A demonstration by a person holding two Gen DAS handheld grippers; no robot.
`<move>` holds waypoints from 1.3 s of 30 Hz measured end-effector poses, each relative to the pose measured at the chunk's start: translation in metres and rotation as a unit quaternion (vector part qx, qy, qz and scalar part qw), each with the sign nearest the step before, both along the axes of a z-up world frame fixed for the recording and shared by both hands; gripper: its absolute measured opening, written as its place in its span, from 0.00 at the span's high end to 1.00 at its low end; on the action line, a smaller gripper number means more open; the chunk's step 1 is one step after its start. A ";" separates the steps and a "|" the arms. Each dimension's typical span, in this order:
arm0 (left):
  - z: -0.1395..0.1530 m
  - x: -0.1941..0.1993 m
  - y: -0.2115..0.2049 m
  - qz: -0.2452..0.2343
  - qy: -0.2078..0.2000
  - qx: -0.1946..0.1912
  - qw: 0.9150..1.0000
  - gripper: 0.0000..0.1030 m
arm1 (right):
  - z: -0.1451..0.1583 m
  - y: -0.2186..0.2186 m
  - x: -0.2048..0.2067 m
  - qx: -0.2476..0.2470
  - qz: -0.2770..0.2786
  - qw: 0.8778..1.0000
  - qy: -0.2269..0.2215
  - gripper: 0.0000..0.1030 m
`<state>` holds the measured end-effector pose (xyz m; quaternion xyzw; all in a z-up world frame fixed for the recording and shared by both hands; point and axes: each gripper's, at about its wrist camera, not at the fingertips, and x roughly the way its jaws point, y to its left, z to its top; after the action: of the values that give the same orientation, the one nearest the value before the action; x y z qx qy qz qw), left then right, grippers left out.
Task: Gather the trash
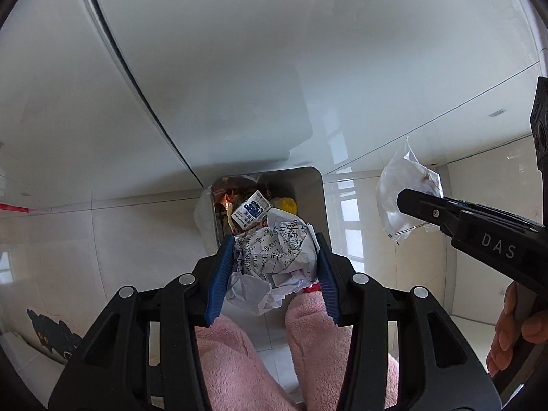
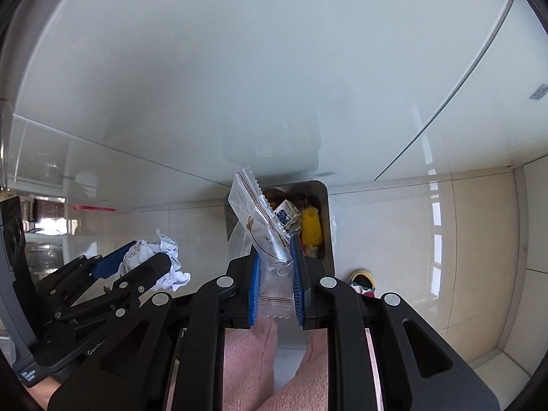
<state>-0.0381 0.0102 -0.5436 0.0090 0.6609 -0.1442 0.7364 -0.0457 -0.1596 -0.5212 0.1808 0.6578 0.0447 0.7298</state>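
Left wrist view: large white glossy cabinet front (image 1: 239,68) across the upper field, dark seam running diagonally down to the floor. Pale tiled floor (image 1: 85,239) below. Metal trash bin (image 1: 316,191) standing open against the cabinet base, already part full: small printed carton (image 1: 250,210), yellow item (image 1: 287,203), brown scraps. Pink fleece legs (image 1: 239,359) of the person at the bottom edge, just beside the bin. Black cat sticker (image 1: 51,332) low on the left.

Left gripper (image 1: 272,257) pointed steeply down, directly above the near rim of the bin. 2 blue pads at medium spread, pressed on a crumpled paper ball (image 1: 274,253) with handwritten text. Paper bulging out between and below the pads, clear of the bin contents.

Right gripper (image 1: 416,205) entering from the right, held by a hand (image 1: 513,328), clamped on a clear plastic bag (image 1: 407,188) hanging beside the bin, over the floor.

Right wrist view: same cabinet front (image 2: 239,68), floor (image 2: 445,239) and trash bin (image 2: 325,212). Right gripper (image 2: 275,294) nearly closed, blue pads pinched on the clear plastic bag (image 2: 253,215); zip edge of the bag upright in front of the bin opening. Yellow foam net (image 2: 311,227) and carton (image 2: 286,215) visible inside. Left gripper (image 2: 138,262) at left with the paper ball (image 2: 167,257). Round floor drain (image 2: 361,275) near the bin.
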 end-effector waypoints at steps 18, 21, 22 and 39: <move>-0.052 0.008 -0.005 0.025 0.044 -0.007 0.999 0.52 | -0.066 0.004 0.018 0.023 -0.023 0.998 0.049 0.78; -0.053 0.009 -0.006 0.024 0.045 -0.009 0.999 0.49 | -0.064 0.004 0.020 0.030 -0.026 0.998 0.050 0.68; -0.052 0.009 -0.005 0.025 0.044 -0.010 0.999 0.44 | -0.067 0.003 0.021 0.031 -0.028 0.998 0.049 0.65; 0.034 0.001 0.021 0.059 0.005 0.003 0.998 0.08 | 0.001 -0.009 0.011 0.013 -0.037 0.999 0.007 0.18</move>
<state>-0.0370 0.0311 -0.5096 -0.0288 0.6644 -0.0983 0.7403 -0.0351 -0.1686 -0.5198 0.2145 0.6555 0.0250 0.7237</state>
